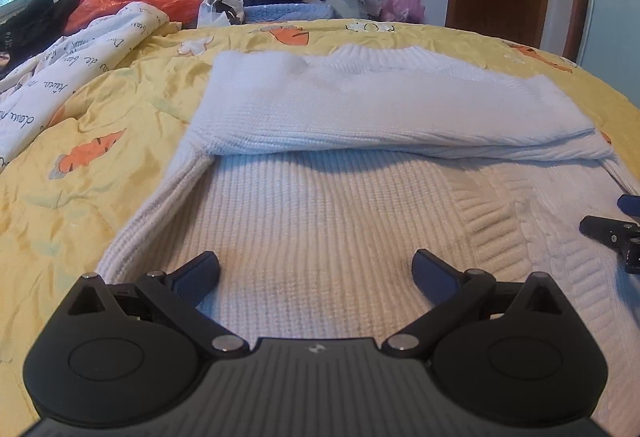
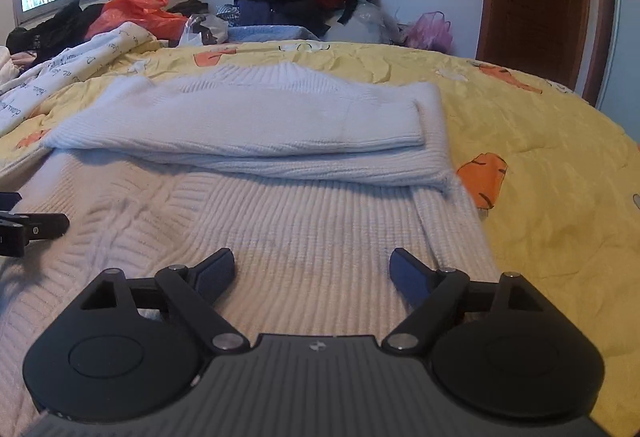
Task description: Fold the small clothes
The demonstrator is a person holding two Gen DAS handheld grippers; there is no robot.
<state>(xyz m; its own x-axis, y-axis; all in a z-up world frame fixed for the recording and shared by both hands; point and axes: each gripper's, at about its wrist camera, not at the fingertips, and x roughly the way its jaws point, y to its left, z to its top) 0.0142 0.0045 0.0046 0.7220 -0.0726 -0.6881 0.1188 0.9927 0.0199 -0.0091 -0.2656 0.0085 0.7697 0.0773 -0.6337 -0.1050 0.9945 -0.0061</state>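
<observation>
Now you're between folds: the sweater [image 1: 320, 205] lies flat mid-bed on the quilt [image 1: 80, 173], sleeves already crossed over the chest near the far edge, collar pointing away from you. Next step looks like the bottom-to-top fold, so take the hem at both near corners, one per side, and pinch both layers of knit, not just the top one. Lift level, carry both sides together toward the collar, and lay the hem square on the sleeves; the knit is thick and floppy, so a lopsided lift will skew it.

Left gripper [image 1: 316, 271]: fingers [image 1: 200, 273] wide apart, nothing between them, hovering over the sweater's left half. Right gripper [image 2: 312, 269]: fingers [image 2: 412, 277] also spread, empty, above the right half near the side seam. Whether either touches the knit, can't tell.
</observation>
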